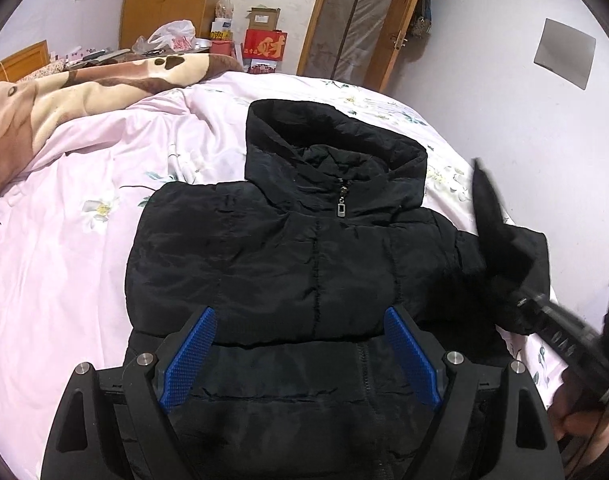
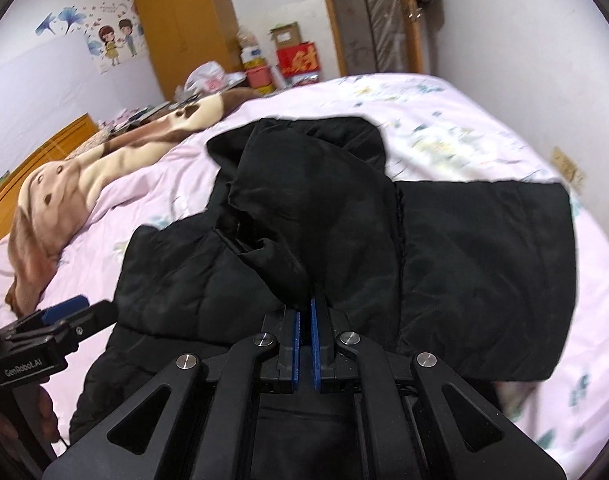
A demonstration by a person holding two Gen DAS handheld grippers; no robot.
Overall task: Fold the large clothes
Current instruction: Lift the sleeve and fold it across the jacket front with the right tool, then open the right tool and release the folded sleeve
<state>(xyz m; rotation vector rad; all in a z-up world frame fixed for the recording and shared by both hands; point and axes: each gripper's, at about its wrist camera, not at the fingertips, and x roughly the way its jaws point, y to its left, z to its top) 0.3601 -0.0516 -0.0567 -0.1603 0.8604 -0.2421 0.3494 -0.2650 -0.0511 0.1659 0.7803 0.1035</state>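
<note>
Left wrist view
Jacket: a black hooded puffer jacket (image 1: 304,248) lies front-up on the pink floral bedsheet (image 1: 76,240), hood (image 1: 332,148) toward the far edge of the bed, zipper pull (image 1: 341,207) at the collar.
Left gripper: the left gripper (image 1: 300,356) hangs over the jacket's lower part, its blue pads (image 1: 188,364) spread wide apart with nothing between them.
Right gripper: the right gripper (image 1: 500,240), blurred, is at the right edge of the bed with black sleeve fabric around its tip.
Far side: a brown patterned blanket (image 1: 64,96) lies bunched along the left edge of the bed.

Right wrist view
Right gripper: the right gripper (image 2: 305,320) has its blue pads (image 2: 296,344) pressed together, pinching a fold of the sleeve (image 2: 312,216), lifted above the jacket (image 2: 192,272) body.
Sleeve end: the rest of the dark fabric spreads flat toward the right edge of the bedsheet (image 2: 444,120).
Left gripper: the left gripper (image 2: 64,312) shows at the left, beside the jacket; from here I cannot tell how its fingers stand.
Blanket: the brown blanket (image 2: 104,160) lies along the left edge of the bed.
</note>
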